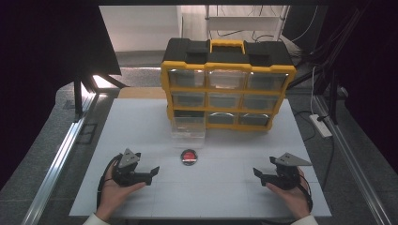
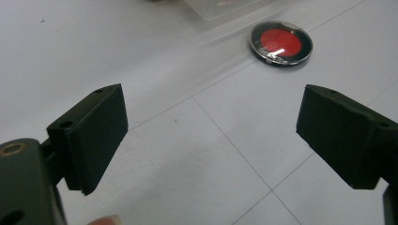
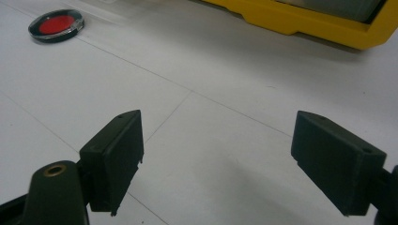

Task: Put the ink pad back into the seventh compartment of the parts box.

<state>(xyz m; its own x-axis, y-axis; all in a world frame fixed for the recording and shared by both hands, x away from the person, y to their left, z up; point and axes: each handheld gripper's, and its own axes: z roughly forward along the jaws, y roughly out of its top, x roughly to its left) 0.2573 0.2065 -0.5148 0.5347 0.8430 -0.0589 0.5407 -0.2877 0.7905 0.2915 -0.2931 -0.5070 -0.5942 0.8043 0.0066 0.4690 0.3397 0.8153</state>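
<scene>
High view: round black compact with a red centre (image 1: 189, 157) on the white table (image 1: 141, 122), at 12 o'clock between the left gripper (image 1: 154, 172) and right gripper (image 1: 257, 174), both released and empty. The yellow-and-black drawer organiser (image 1: 227, 86) appears whole here; the right gripper view crops it to its base.

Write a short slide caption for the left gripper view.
Open black tool above the white table, facing a round black case with red centre.

High view: above, facing forward-down, far. Gripper views: low, close over white table (image 1: 141, 122); all share red compact (image 1: 189, 157).
</scene>
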